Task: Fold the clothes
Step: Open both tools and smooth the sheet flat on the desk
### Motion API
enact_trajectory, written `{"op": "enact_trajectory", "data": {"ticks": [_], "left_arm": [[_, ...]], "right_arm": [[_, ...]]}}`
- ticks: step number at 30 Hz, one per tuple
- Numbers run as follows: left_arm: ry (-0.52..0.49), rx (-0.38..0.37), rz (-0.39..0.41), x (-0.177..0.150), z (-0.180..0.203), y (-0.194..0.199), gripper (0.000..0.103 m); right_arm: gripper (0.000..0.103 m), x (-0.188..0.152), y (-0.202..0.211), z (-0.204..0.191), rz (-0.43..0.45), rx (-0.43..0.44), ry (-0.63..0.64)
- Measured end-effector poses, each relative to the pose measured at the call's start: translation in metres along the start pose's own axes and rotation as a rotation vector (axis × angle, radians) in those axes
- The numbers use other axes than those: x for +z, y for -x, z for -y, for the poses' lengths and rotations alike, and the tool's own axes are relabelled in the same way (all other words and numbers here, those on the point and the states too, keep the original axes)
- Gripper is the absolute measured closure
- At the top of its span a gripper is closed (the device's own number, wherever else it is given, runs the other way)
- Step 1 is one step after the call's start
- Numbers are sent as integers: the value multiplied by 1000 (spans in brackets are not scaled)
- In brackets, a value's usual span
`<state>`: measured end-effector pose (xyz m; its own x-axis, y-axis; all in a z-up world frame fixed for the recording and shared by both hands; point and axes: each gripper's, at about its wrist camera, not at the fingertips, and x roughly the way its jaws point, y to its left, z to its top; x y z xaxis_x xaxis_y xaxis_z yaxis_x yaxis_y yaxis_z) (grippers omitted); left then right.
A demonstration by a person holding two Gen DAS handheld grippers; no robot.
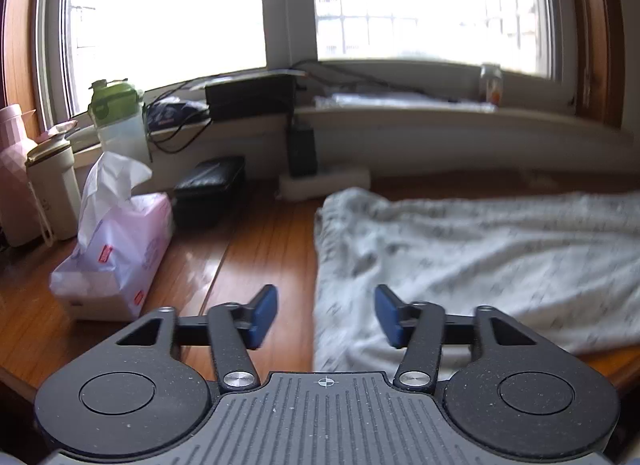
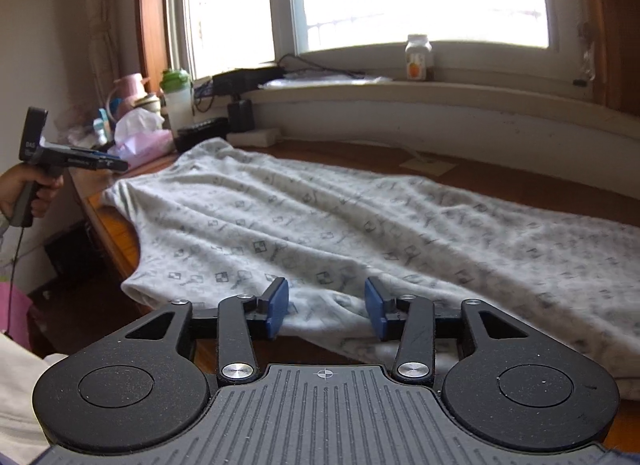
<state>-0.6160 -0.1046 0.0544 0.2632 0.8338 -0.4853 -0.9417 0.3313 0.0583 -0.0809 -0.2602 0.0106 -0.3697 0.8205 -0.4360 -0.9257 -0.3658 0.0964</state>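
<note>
A pale grey garment [image 2: 360, 221] with a small dark print lies spread flat across the wooden table [image 1: 248, 249]. In the left wrist view its left edge [image 1: 460, 257] runs under my left gripper [image 1: 326, 315], which hovers open with nothing between its blue pads. My right gripper [image 2: 326, 307] stands open just above the garment's near hem, with cloth below the gap and neither pad pressing on it. The right wrist view also shows my left gripper [image 2: 116, 164] at the far left, held by a hand above the table's left end.
A pink tissue pack [image 1: 116, 253], a cream cup [image 1: 52, 189], a green-lidded bottle [image 1: 120, 121] and a black case [image 1: 208, 189] crowd the table's left end. A white power strip [image 1: 324, 181] lies by the wall. A small jar [image 2: 418, 57] stands on the windowsill.
</note>
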Motion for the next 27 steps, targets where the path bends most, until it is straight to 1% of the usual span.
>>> {"op": "enact_trajectory", "data": {"ticks": [2, 3, 7, 12, 15, 18, 19, 21, 23, 25, 27], "left_arm": [[-1, -23, 24, 10, 12, -1, 31], [-9, -42, 31, 15, 20, -4, 29], [-66, -134, 49, 29, 70, -23, 27], [-154, -324, 54, 29, 158, -45, 27], [-217, -442, 55, 25, 216, -48, 27], [-289, -563, 40, 18, 268, -45, 27], [-320, -597, 32, 14, 284, -44, 28], [-381, -657, 18, 4, 313, -41, 46], [-432, -688, 5, -5, 331, -37, 49], [-471, -697, -1, -14, 342, -34, 49], [-498, -691, -19, -20, 343, -35, 49]], "right_arm": [[58, 0, 10, 6, 9, -28, 6], [58, -1, 15, 9, 8, -40, 10], [58, -9, 28, 25, -23, -83, 33], [59, -17, 32, 35, -30, -88, 34], [59, -15, 25, 31, -32, -112, 98], [59, -13, 14, 33, -56, -127, 135], [59, -14, 10, 35, -65, -131, 139], [60, -14, 6, 40, -61, -136, 125], [60, -12, 6, 45, -44, -134, 94], [60, -9, 7, 49, -26, -138, 67], [60, -6, 6, 52, -12, -150, 52]]}}
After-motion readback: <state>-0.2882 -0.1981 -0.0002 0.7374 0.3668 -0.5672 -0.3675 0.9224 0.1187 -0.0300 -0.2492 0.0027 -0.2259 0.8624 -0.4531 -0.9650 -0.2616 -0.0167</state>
